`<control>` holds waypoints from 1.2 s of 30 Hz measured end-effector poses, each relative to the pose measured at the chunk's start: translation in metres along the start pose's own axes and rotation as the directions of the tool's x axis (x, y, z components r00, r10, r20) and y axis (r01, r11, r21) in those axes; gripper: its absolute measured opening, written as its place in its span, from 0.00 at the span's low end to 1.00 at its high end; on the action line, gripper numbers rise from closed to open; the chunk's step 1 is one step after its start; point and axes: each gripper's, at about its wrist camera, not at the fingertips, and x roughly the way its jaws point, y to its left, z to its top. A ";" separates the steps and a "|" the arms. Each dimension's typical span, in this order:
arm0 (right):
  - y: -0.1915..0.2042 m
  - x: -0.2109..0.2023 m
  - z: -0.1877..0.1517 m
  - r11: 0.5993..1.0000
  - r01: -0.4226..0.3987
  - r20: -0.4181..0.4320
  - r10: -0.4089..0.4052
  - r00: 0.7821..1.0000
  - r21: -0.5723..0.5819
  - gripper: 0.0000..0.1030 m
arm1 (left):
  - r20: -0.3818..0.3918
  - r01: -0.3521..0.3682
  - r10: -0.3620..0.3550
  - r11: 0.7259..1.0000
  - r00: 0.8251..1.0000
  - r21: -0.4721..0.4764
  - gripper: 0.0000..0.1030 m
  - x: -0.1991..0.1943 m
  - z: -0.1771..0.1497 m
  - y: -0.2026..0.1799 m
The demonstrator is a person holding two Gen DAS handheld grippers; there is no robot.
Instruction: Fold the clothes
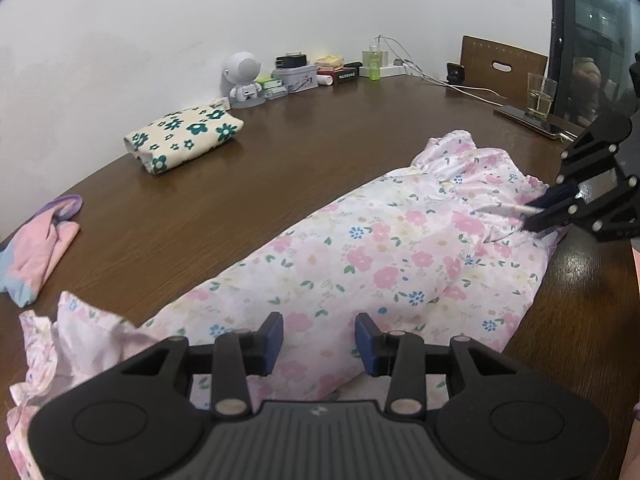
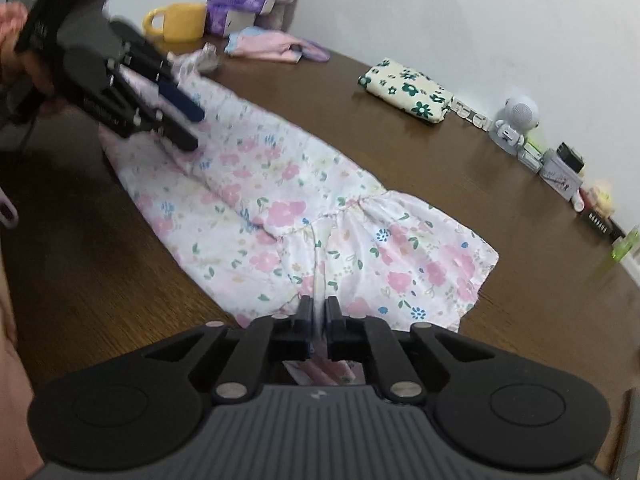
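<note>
A pink floral garment (image 1: 360,264) lies lengthwise on the brown table (image 1: 240,184); it also shows in the right wrist view (image 2: 280,208). My left gripper (image 1: 319,340) is open just above the garment's near end, holding nothing; in the right wrist view it (image 2: 192,128) hovers over the far end. My right gripper (image 2: 319,312) is shut on a fold of the garment's ruffled end; in the left wrist view it (image 1: 534,216) pinches the cloth at the far right.
A folded cream cloth with green flowers (image 1: 184,136) and a pink-purple garment (image 1: 36,244) lie on the table. A robot figurine (image 1: 244,76), tins, a bottle, cables, a glass (image 1: 540,96), a phone and a yellow mug (image 2: 176,22) stand along the edges.
</note>
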 end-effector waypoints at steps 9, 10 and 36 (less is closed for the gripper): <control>-0.013 -0.009 0.018 0.992 -0.017 0.138 -0.001 0.990 0.127 0.34 | -0.001 -0.021 0.021 1.000 1.000 -0.005 0.36 -0.010 -0.007 0.000; -0.011 -0.003 0.018 0.992 -0.021 0.126 0.005 0.992 0.128 0.34 | -0.004 -0.021 0.021 1.000 1.000 -0.007 0.35 -0.011 -0.008 0.000; -0.001 0.000 0.021 0.972 -0.058 0.203 0.011 0.979 0.226 0.69 | 0.135 -0.072 0.095 0.983 0.986 -0.170 0.66 -0.081 -0.027 0.025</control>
